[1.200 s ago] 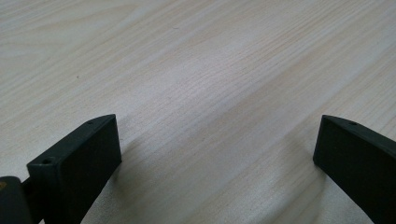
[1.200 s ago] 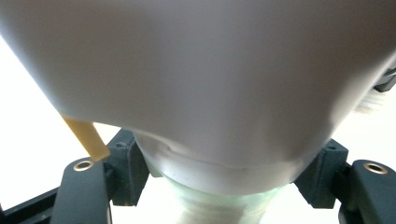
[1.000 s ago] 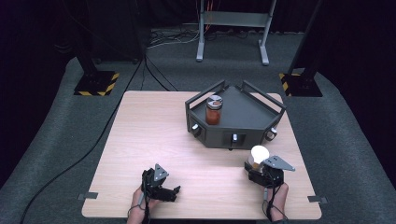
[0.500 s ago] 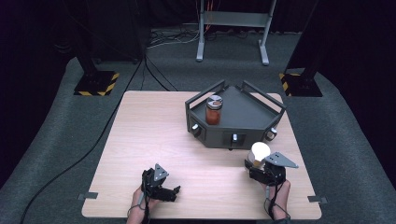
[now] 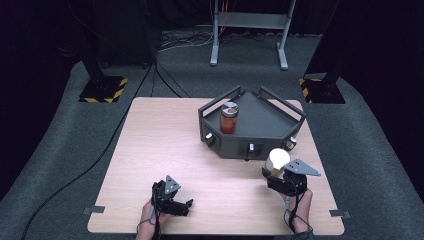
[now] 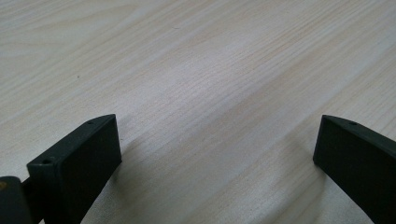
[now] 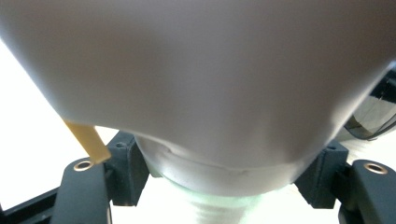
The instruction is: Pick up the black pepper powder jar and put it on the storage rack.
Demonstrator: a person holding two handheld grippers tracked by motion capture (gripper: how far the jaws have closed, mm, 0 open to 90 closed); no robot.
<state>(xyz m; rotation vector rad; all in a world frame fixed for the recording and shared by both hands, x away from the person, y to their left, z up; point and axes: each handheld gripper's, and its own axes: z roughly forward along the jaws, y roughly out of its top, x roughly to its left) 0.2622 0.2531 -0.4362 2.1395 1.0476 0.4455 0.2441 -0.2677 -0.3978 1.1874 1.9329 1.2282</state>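
A white light bulb (image 5: 277, 160) is held near the table's front right, its globe pointing up and toward the tray. My right gripper (image 5: 276, 173) is shut on the bulb's neck; in the right gripper view the bulb (image 7: 201, 84) looms huge and my right gripper (image 7: 219, 179) clamps its narrow base from both sides. A yellow tag (image 7: 86, 139) hangs at its left. My left gripper (image 5: 184, 206) rests low at the front left, open; in the left gripper view my left gripper (image 6: 217, 154) has bare wood between its jaws.
A dark angular tray (image 5: 260, 122) with raised rails stands at the back right of the wooden table (image 5: 165, 150). A jar (image 5: 229, 118) with red contents and a metal lid stands inside it. Knobs line the tray's front wall. Black stands flank the table on the grey floor.
My right gripper has lifted the bulb a little off the table. The left gripper has stayed put.
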